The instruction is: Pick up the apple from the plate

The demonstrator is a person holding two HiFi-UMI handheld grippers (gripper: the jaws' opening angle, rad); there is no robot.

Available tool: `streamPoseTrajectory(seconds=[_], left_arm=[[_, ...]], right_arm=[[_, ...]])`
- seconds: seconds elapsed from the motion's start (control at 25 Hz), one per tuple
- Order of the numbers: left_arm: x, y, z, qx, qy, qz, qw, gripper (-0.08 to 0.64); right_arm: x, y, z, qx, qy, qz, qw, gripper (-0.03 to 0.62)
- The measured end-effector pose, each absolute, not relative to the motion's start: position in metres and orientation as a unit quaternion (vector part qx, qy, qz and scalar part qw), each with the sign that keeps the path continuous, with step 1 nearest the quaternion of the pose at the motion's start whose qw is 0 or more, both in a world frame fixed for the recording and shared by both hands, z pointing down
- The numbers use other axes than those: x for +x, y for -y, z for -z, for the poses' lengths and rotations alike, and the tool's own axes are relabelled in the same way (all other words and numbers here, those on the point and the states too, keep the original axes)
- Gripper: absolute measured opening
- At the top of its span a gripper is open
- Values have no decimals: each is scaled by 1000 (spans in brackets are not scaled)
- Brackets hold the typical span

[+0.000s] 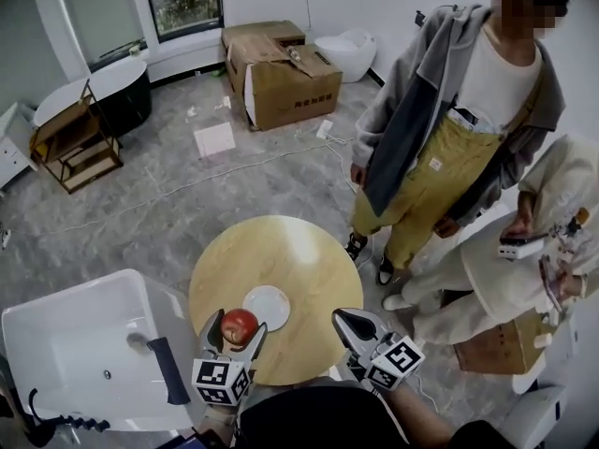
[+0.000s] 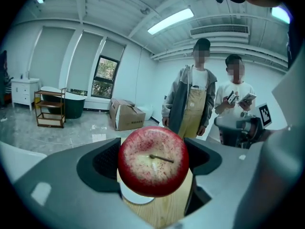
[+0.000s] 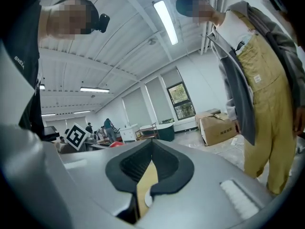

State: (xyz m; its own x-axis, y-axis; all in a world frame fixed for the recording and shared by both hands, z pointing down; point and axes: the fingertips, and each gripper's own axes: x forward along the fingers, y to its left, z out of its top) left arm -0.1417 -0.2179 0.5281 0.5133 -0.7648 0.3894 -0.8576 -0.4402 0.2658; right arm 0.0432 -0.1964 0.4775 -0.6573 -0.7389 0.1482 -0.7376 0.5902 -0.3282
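A red apple (image 1: 239, 325) (image 2: 153, 161) with a short stem is clamped between the jaws of my left gripper (image 1: 233, 336) (image 2: 152, 163), held just above the near left part of the round wooden table (image 1: 309, 279). The white plate (image 1: 269, 306) lies bare on the table just right of the apple; a sliver of the plate (image 2: 136, 199) shows under the apple in the left gripper view. My right gripper (image 1: 349, 330) (image 3: 150, 168) hovers over the table's near right edge, its jaws together with nothing between them.
Two people stand to the right of the table: one in yellow overalls (image 1: 440, 166), one in white (image 1: 524, 251) holding a phone. A white basin (image 1: 84, 344) sits to the left. Cardboard boxes (image 1: 281, 73) and a wooden rack (image 1: 75, 143) stand farther back.
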Motion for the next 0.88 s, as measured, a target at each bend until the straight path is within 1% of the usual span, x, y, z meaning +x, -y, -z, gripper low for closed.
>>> streamPoseTrajectory(seconds=[0.16, 0.52, 0.88], left_arm=[[-168, 201, -505, 830, 511, -85, 205, 414], [-207, 166, -475, 802, 560, -36, 202, 416], [-234, 142, -455, 775, 604, -12, 184, 417]], right_arm=[[19, 206, -473, -377, -909, 179, 7, 8], [-20, 212, -465, -311, -935, 169, 12, 8], [-53, 216, -457, -263, -951, 162, 8, 8]])
